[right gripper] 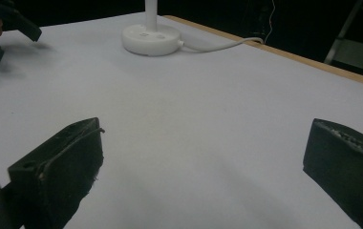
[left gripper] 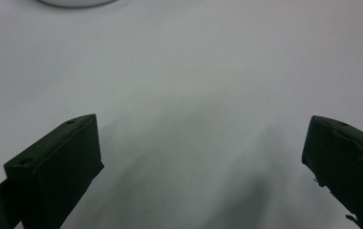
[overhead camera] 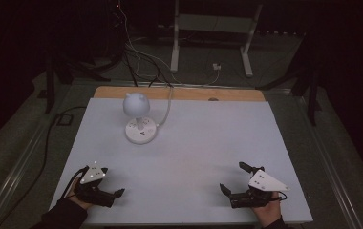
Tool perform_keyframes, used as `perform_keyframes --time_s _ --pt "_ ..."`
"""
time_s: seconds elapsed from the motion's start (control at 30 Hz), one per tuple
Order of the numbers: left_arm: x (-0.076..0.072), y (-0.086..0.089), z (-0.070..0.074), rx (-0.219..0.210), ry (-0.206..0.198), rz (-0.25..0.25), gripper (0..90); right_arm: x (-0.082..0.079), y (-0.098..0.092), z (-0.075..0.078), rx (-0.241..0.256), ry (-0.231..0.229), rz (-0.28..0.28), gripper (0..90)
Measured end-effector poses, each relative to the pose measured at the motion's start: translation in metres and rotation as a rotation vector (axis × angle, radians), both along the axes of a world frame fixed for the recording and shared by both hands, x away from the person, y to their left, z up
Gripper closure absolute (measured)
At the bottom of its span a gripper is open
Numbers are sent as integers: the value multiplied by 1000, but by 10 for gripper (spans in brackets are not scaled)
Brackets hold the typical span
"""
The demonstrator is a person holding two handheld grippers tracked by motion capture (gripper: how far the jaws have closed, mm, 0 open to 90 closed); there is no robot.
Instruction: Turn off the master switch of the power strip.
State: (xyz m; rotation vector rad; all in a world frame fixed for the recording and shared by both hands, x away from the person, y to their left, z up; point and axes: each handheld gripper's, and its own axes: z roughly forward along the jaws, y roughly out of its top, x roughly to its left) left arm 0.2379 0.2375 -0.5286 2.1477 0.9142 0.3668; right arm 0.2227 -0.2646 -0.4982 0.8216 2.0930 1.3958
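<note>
Standing toward the far left of the counter (overhead camera: 194,152), the small white lamp (overhead camera: 139,117) is the thing nearest both claws, though well apart from each. It has a rounded, dome-like head on a short thin stem that rises from a flat round base, and the base carries a few small dark marks whose nature is too fine to read. A white cord (overhead camera: 166,107) leaves the base and runs toward the far wooden edge of the counter. In the right gripper view the lamp's base and lower stem sit far off at the top, the head cut off by the frame, with the cord trailing to the right. In the left gripper view just a pale sliver of the base shows at the top edge. The left claw (overhead camera: 115,194) rests low at the near left corner of the counter, its jaws spread wide over bare white surface with nothing between them. The right claw (overhead camera: 234,179) rests at the near right, jaws likewise spread wide and holding nothing. Beyond the counter the room is dark: a white stand (overhead camera: 213,36) and loose cables on the floor are dimly visible, and the rest is hard to make out.
</note>
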Motion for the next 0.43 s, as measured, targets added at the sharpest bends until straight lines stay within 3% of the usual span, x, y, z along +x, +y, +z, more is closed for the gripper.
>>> perform_keyframes --time_s 0.2,0.43 --pt "3 5 1 -32 -8 32 4 0 0 0 -1 0 3 0" --pt "3 8 2 -42 -15 32 4 0 1 0 -5 -3 7 0"
